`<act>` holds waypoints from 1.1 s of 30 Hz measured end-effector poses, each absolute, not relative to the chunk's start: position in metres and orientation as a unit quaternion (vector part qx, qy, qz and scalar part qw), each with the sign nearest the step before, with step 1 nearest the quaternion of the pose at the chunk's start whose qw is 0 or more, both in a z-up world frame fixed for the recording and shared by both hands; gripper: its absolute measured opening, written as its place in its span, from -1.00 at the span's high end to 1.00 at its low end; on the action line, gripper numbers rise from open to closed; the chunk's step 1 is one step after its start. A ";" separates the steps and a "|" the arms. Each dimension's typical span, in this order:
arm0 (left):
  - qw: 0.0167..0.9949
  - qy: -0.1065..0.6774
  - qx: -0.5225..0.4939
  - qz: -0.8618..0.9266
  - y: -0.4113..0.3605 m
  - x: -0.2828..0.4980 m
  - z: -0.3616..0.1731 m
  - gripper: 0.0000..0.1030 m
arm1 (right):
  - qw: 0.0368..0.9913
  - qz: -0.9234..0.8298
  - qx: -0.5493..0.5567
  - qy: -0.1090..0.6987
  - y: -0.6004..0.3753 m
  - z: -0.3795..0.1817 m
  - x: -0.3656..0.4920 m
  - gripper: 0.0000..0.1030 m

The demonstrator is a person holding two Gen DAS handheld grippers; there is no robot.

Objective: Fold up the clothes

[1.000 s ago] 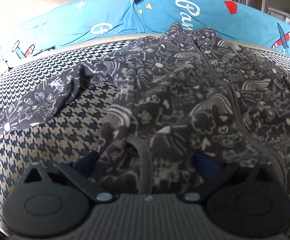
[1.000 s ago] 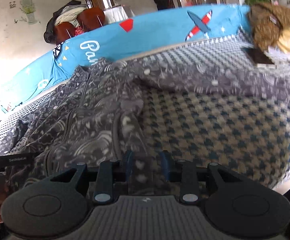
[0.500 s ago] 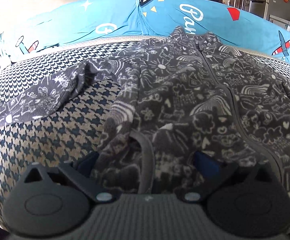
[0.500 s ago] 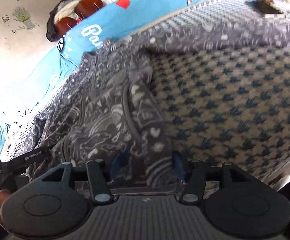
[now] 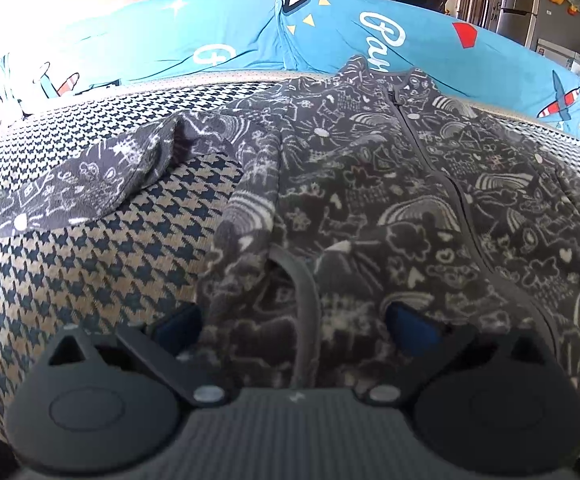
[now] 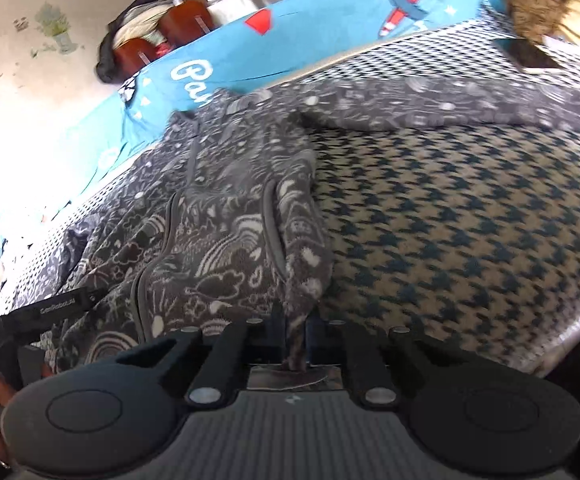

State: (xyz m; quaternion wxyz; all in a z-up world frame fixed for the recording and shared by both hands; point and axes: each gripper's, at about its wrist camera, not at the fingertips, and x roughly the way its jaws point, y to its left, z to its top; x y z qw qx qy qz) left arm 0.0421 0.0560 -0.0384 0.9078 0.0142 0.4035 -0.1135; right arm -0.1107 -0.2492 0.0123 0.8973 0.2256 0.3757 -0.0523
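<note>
Across the houndstooth-covered bed (image 5: 90,264) a grey doodle-print fleece jacket (image 5: 369,184) lies front up, zip closed, collar toward the blue printed cushion (image 5: 230,40), one sleeve (image 5: 70,196) spread to the left and the other sleeve (image 6: 449,104) to the right. Left claw (image 5: 293,320) spread wide, its blue pads either side of the hem near a pocket opening, not gripping. Right claw (image 6: 293,336) pinched on the jacket's right bottom corner; a phone (image 6: 529,54) lies well beyond that sleeve.
</note>
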 end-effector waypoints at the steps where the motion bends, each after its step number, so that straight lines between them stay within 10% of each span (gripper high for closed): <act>1: 0.907 0.404 0.014 -0.115 0.057 0.041 -0.038 -1.00 | 0.894 -0.060 0.230 0.380 -0.250 0.012 -0.113 0.83; 33: 0.912 0.396 -0.007 -0.108 0.071 0.033 -0.039 -1.00 | 0.919 0.077 0.156 0.353 -0.190 0.036 -0.101 0.64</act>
